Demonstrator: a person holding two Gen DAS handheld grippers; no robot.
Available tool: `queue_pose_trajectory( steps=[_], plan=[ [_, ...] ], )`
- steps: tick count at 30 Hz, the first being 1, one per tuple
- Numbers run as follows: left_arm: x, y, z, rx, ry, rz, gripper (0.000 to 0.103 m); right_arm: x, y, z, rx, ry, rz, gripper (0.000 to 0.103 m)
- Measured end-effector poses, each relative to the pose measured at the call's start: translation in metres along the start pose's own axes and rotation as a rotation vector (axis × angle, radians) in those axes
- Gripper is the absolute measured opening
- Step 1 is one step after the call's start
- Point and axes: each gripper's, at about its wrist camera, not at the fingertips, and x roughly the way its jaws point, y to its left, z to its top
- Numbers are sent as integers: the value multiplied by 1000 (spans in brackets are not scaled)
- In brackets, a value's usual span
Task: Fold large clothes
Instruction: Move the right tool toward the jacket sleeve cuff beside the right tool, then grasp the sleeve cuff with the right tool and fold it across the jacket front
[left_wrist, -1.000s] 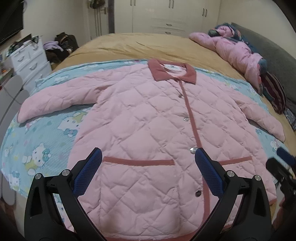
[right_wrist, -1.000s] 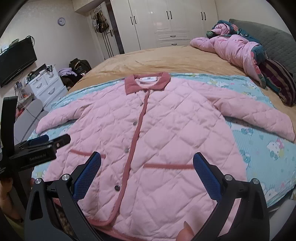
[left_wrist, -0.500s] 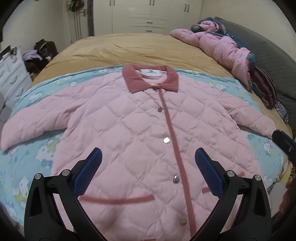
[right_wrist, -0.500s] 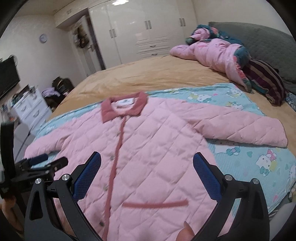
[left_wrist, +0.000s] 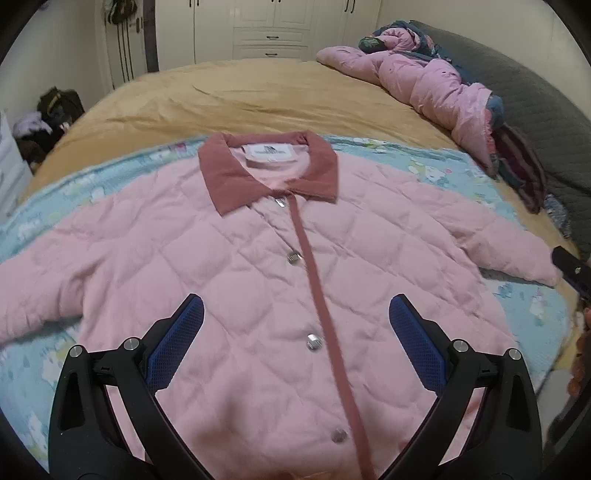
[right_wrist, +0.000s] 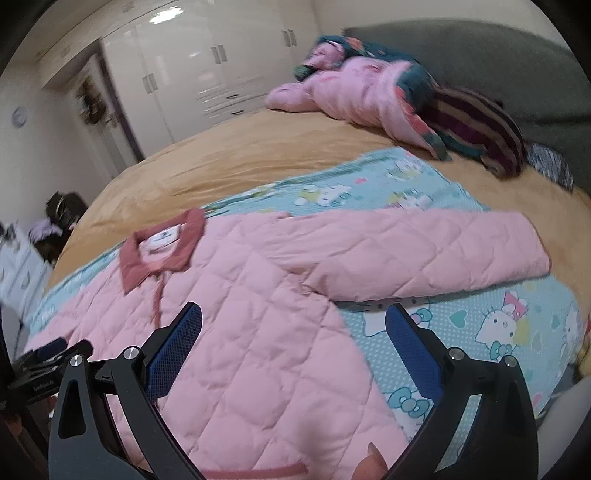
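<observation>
A pink quilted jacket (right_wrist: 236, 302) lies flat on a Hello Kitty blanket (right_wrist: 480, 332) spread on the bed (right_wrist: 258, 155), one sleeve (right_wrist: 424, 254) stretched sideways. The right gripper (right_wrist: 293, 343) hovers above it, jaws spread wide.

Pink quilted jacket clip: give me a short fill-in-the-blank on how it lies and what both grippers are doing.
1. The pink quilted jacket lies flat on the bed with its front facing ____.
2. Its collar is a darker ____ than the body.
3. The left gripper and right gripper both have their jaws ____, holding nothing.
4. Under the jacket lies a cartoon-cat blanket coloured light ____.

Missing words: up; pink; open; blue
</observation>
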Motion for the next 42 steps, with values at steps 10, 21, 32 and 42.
queue_pose_trajectory(
  steps=[10,21,32,42],
  plan=[
    [35,-6,25,29,-7,-9,94,59,-98,15,250,76,-125,99],
    [104,0,9,47,110,10,94,105,-208,11,575,95,-253,99],
    [106,14,15,11,115,4,94,134,-269,10,784,19,-218,99],
    [87,24,28,-9,81,1,94,139,-300,31,805,-71,-189,32]
  ],
)
